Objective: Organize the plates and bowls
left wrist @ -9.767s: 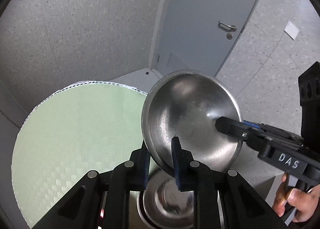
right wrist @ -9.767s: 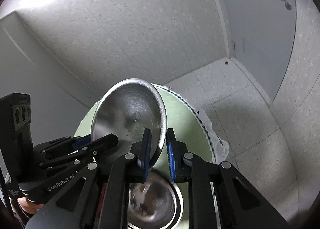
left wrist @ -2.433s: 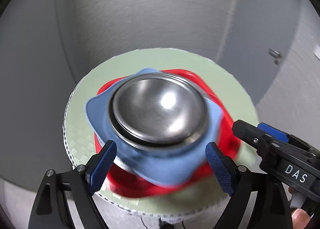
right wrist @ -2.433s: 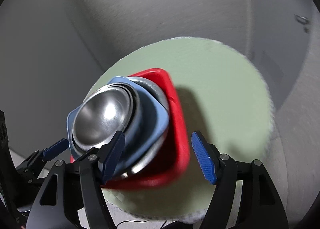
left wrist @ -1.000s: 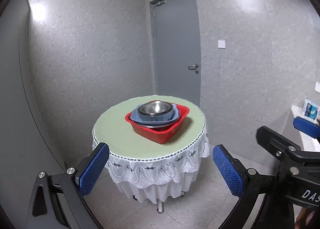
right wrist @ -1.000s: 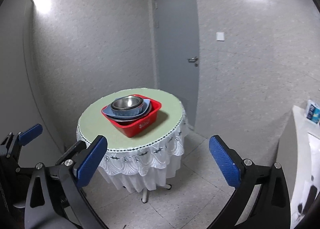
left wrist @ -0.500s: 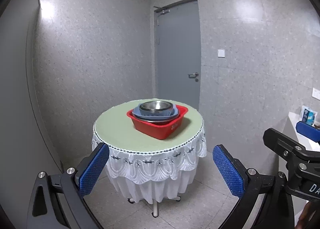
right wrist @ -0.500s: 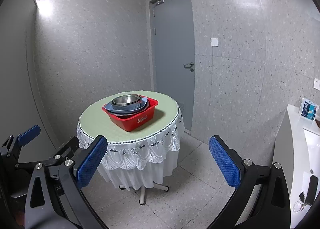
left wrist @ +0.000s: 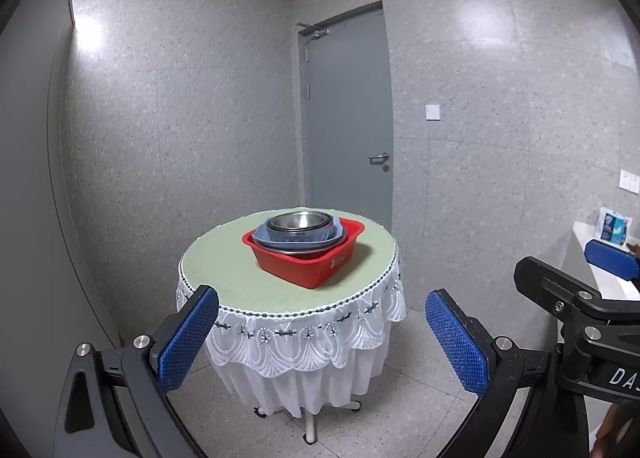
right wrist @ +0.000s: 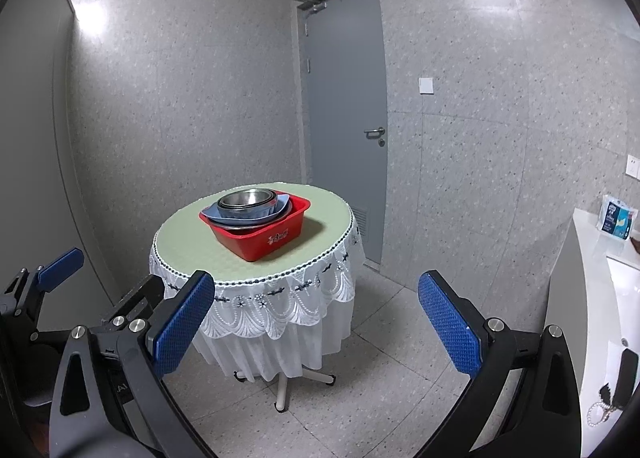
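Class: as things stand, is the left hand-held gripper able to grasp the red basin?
Probably not: the left hand-held gripper is open but well back from the red basin; nothing blocks the way.

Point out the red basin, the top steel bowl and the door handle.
red basin (left wrist: 304, 272), left wrist view, front wall.
top steel bowl (left wrist: 300, 221), left wrist view, inside surface.
door handle (right wrist: 374, 132), right wrist view, lever.

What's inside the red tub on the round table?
The red tub holds a blue dish with nested steel bowls on top. Their count and anything beneath them are hidden by the tub's wall.
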{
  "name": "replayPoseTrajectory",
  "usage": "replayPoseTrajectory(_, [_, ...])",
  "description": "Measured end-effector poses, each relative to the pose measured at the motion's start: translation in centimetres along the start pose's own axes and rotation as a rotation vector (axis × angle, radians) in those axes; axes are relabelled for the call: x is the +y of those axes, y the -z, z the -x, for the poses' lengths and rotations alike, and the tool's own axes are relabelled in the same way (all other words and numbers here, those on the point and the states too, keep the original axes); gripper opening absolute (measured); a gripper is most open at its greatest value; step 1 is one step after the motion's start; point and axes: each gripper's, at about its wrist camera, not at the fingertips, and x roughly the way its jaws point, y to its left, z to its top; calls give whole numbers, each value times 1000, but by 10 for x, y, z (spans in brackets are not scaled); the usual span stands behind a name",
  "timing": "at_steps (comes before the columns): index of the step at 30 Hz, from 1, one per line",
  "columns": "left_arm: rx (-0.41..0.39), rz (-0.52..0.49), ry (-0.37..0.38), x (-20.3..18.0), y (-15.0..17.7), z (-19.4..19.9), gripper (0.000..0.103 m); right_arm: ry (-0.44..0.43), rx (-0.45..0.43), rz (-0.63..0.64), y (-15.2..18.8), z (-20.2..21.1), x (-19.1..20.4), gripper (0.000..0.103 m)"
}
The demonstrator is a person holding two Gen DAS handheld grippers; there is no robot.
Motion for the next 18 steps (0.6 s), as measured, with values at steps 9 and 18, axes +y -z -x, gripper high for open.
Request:
replayPoseTrajectory(9, [-5, 8, -11, -3, -4, -8, 102, -14, -6, 7, -9, -3, -5, 103])
replayPoseTrajectory(18, [-8, 14, -15, -4, -5, -20, 102, -23, -8, 7, -11, -9, -5, 103])
